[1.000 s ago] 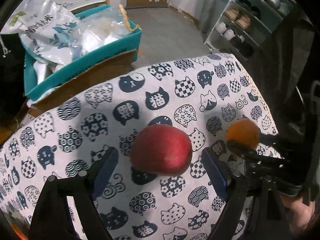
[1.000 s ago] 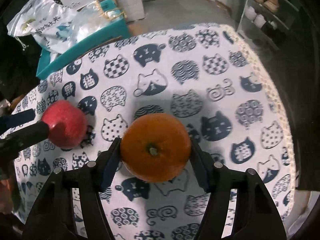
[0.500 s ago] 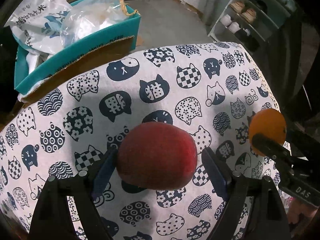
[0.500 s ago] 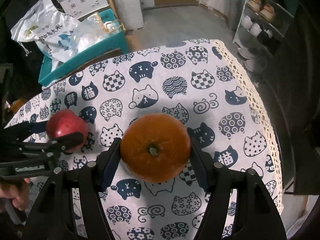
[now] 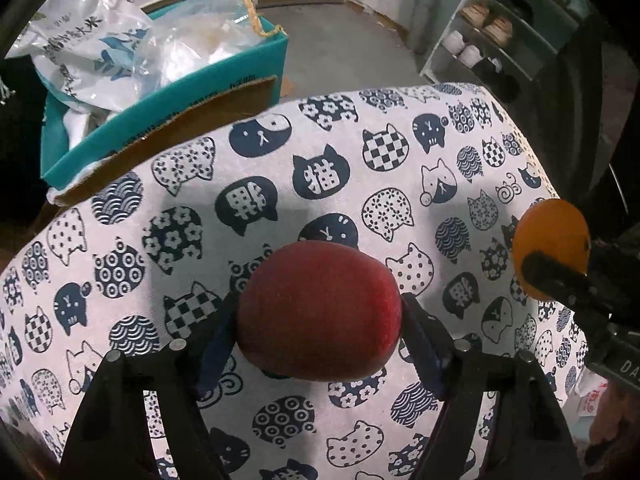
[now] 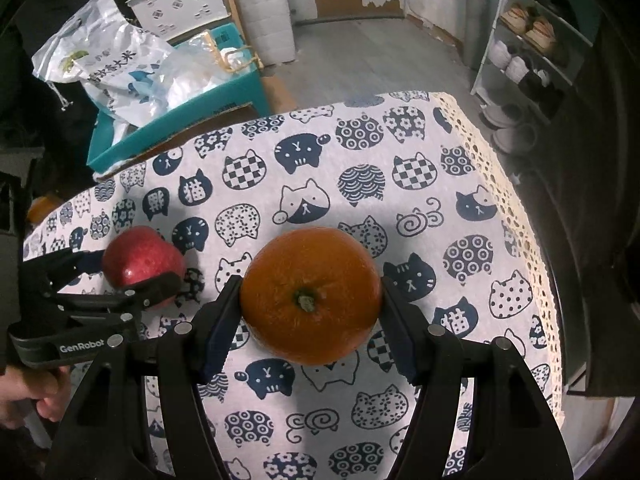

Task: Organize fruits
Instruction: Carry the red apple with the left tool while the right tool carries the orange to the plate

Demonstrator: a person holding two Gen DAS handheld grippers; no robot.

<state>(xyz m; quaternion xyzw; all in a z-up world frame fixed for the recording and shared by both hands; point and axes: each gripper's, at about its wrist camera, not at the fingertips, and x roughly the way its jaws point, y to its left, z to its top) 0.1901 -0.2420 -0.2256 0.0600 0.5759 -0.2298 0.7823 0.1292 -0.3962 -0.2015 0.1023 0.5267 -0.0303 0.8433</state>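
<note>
The round red apple with a matt, finely speckled skin (image 5: 318,312) sits low in the centre of the left wrist view, between the blue pads of the left gripper (image 5: 320,326). Its jaws have just been closing and both pads now press the apple's sides. From this angle the apple shows only a smooth flank. The right wrist view shows it small at the left edge (image 6: 142,266), glossier, with a dimpled top and one black finger across its front.

The round orange with a pebbled rind (image 6: 310,296) fills the lower centre of the right wrist view, clamped at about half opening in the right gripper (image 6: 312,304), its green-brown stem scar facing the camera. In the left view it is only a flat orange disc at the right edge (image 5: 550,240), partly behind a black finger.

Both fruits hang over a white woven tablecloth printed with navy cat heads (image 5: 360,168); only the right view shows its lace border (image 6: 496,176). Past the cloth, in the upper left, stands a teal cardboard box (image 5: 248,68) stuffed with crinkled plastic bags (image 5: 92,44). A shelf of shoes (image 6: 528,40) stands at the upper right. A hand (image 6: 28,396) grips the left tool's handle at the lower left of the right view.
</note>
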